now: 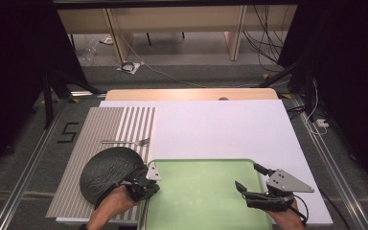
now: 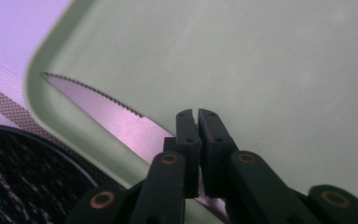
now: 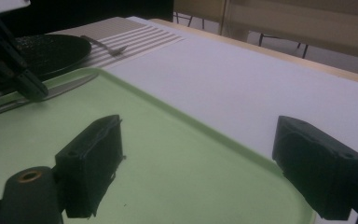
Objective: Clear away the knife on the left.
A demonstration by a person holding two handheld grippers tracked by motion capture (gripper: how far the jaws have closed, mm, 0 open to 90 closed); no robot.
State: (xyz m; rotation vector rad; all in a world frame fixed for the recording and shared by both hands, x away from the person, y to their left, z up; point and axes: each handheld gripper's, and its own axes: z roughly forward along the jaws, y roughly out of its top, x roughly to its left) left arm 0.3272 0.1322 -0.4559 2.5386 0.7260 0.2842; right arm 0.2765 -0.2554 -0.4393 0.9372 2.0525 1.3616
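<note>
A pale green tray (image 1: 201, 197) lies at the near middle of the table. A serrated table knife (image 2: 107, 114) rests slanted over the tray's left rim, blade tip toward the black plate (image 1: 108, 167). My left gripper (image 1: 151, 188) hangs over that rim, jaws together but for a hair's gap (image 2: 196, 114). The knife runs beneath them; whether the pads touch it I cannot tell. My right gripper (image 1: 247, 176) hovers over the tray's right side, open wide with nothing between its fingers (image 3: 198, 126). The right gripper view has the left gripper (image 3: 35, 91) above the knife (image 3: 70, 86).
A striped placemat (image 1: 100, 124) on the left carries the plate and a fork (image 1: 129, 142) beyond it. A white sheet (image 1: 220, 129) covers the table behind the tray. Past the table's far edge are floor, cables and furniture legs.
</note>
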